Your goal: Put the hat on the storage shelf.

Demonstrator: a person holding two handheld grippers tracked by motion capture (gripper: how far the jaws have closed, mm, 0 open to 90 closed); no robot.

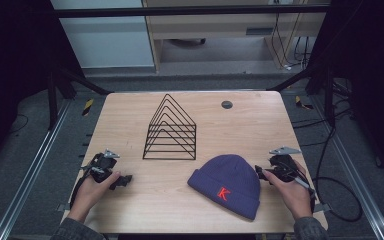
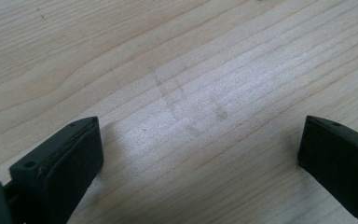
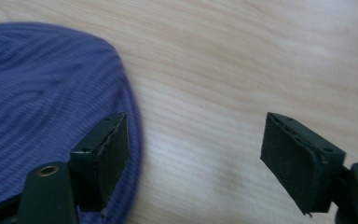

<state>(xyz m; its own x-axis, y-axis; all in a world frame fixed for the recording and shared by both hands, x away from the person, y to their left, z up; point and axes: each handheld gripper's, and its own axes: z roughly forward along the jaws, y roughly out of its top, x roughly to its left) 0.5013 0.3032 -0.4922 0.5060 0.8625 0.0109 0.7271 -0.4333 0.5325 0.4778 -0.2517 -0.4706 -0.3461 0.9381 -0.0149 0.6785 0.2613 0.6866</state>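
While both grippers rest low near the table's (image 1: 130, 200) near edge, the work looks to be at its very start: getting hold of the hat (image 1: 227, 184), a purple knit beanie with a red K on its cuff, which lies flat by the near edge, right of centre. The right gripper (image 1: 263, 175) sits just beside the hat's right side, toward the near right corner; in the right gripper view its jaws stand wide apart with nothing pinched, one jaw over the edge of the knit and the other over bare wood, so the hat's rim lies partly between them but the pads do not press on it. The left gripper (image 1: 125, 181) lies near the near left corner, well apart from the hat, jaws spread wide over bare wood and holding nothing. A black wire rack (image 1: 170, 131) stands upright at mid-table, toward the far edge from the hat, and may be where the hat is meant to go, though that is a guess. By my reading the step in hand is the approach to the grasp. The next move calls for the right gripper to slide further onto the knit, dip until one pad gets under or against the fabric, and close firmly, since soft cloth slips from a shallow pinch.
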